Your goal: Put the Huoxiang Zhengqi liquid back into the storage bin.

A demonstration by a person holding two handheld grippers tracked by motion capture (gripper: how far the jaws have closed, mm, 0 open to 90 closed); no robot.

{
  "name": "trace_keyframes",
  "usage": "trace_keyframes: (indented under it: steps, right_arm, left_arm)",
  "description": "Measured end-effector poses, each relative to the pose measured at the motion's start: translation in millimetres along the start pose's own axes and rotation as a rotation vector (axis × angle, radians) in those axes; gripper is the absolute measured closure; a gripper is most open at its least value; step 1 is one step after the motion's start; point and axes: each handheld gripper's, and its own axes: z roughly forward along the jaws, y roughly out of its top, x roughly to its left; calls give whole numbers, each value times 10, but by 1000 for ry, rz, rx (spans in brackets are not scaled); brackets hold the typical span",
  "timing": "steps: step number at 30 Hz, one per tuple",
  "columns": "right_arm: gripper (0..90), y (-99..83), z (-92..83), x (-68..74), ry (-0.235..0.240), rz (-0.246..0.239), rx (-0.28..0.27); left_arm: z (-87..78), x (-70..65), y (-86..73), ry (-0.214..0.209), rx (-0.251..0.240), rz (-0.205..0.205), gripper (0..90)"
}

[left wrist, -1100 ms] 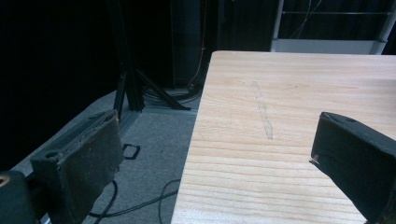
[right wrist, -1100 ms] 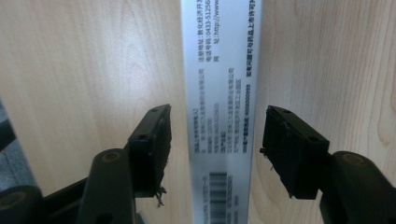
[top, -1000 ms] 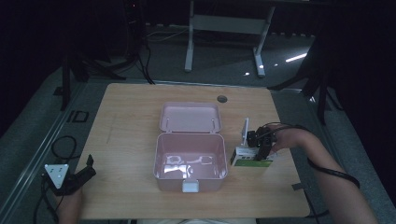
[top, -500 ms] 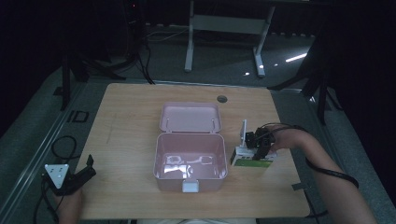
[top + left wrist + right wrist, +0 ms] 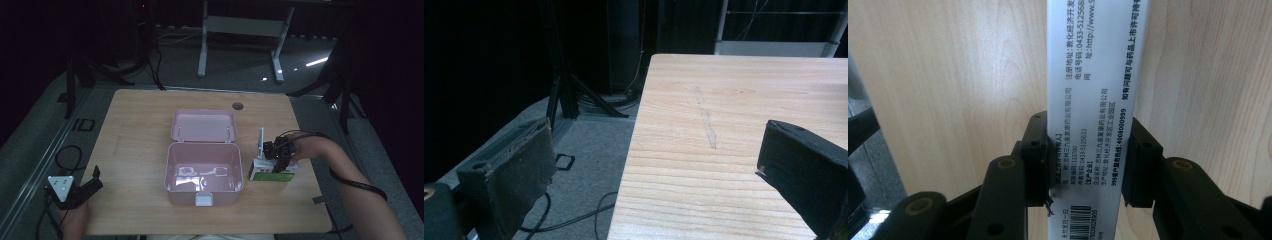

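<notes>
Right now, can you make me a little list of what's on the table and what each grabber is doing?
table: light wooden top
pink box: open, lid folded back, near the table's middle
small box: white and green carton, right of the pink box, on the table
right gripper: shut on the small box's printed white side
left gripper: open, holding nothing, at the table's near left corner

Right gripper (image 5: 1087, 165) jaws: I see they have closed since one second ago, now pressing both sides of the white-and-green box (image 5: 1095, 100).
Box: I see it clamped between the jaws, on the table (image 5: 140, 130).
</notes>
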Motion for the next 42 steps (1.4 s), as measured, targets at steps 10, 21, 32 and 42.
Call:
trace_keyframes:
  steps: [10, 21, 32, 42]
  right_arm:
    - [618, -7, -187, 57, 3, 13, 9]
    - [618, -26, -373, 108, -2, 20, 7]
    - [618, -31, -640, 161, -19, 28, -7]
    - [618, -35, -885, 227, -36, 39, 9]
  left_arm:
    - [0, -1, 0, 0, 0, 1, 24]
    - [1, 0, 0, 2, 1, 0, 24]
    - [1, 0, 1, 3, 2, -2, 24]
    - [1, 4, 1, 2, 1, -5, 24]
